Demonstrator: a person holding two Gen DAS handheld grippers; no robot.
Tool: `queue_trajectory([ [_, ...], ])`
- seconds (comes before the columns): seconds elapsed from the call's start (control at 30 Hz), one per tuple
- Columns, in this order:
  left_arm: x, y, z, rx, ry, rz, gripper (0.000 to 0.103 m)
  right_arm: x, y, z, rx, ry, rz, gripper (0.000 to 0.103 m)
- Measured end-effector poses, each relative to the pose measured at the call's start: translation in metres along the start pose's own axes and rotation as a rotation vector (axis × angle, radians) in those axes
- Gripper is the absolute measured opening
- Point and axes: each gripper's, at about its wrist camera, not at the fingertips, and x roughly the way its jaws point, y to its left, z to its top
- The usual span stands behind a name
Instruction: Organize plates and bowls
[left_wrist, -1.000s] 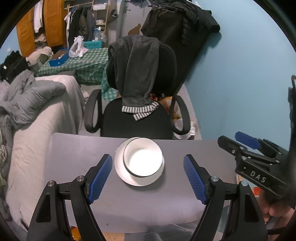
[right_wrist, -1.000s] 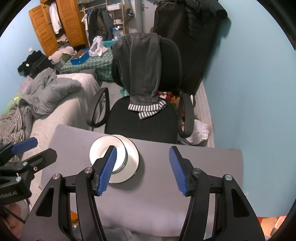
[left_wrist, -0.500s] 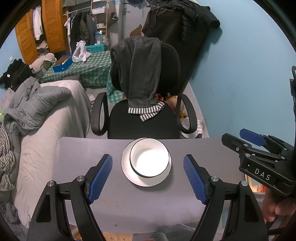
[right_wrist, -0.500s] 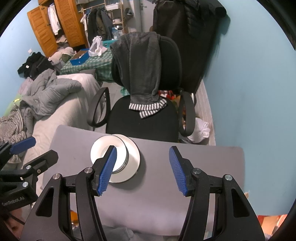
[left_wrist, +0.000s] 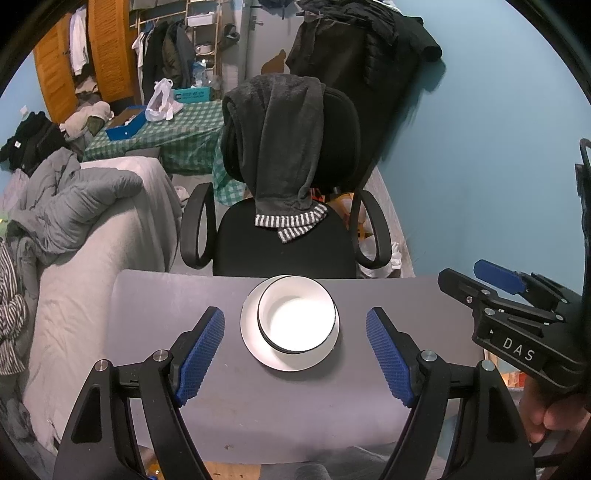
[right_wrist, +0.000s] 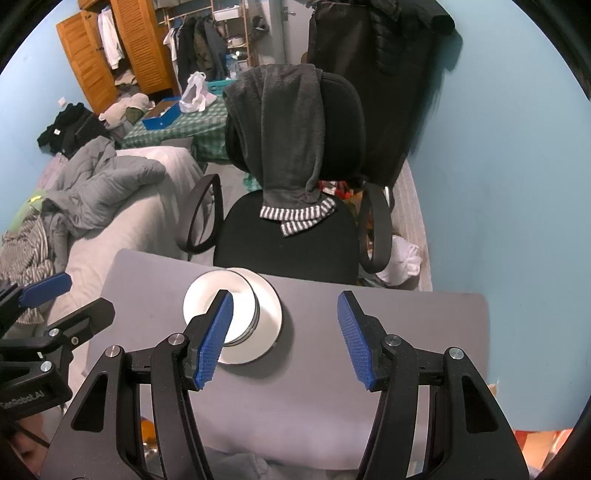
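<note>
Both claws gape empty over the table (left_wrist: 221, 413); bowl (left_wrist: 297, 319) sits on plate (left_wrist: 251, 332) before the chair (left_wrist: 284, 243).

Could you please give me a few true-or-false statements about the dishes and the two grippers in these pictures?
1. The bowl sits on the plate. True.
2. The left gripper is shut on the bowl. False: its jaws stand wide open, short of the dishes, touching nothing.
3. The right gripper holds the plate. False: it is open and empty, and the plate lies on the table.
4. A dark garment hangs over the back of the chair behind the table. True.
5. The bowl lies upside down. False: it is upright, with its white inside showing.
</note>
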Motion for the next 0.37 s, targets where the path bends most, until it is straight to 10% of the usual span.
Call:
queue_trajectory([
  [0.37, -0.0058, 0.0028, -0.003, -0.028, -0.028, -0.006, 0.081, 0.0, 0.0033, -0.0038, 0.005, 0.011, 0.001, 0.057],
])
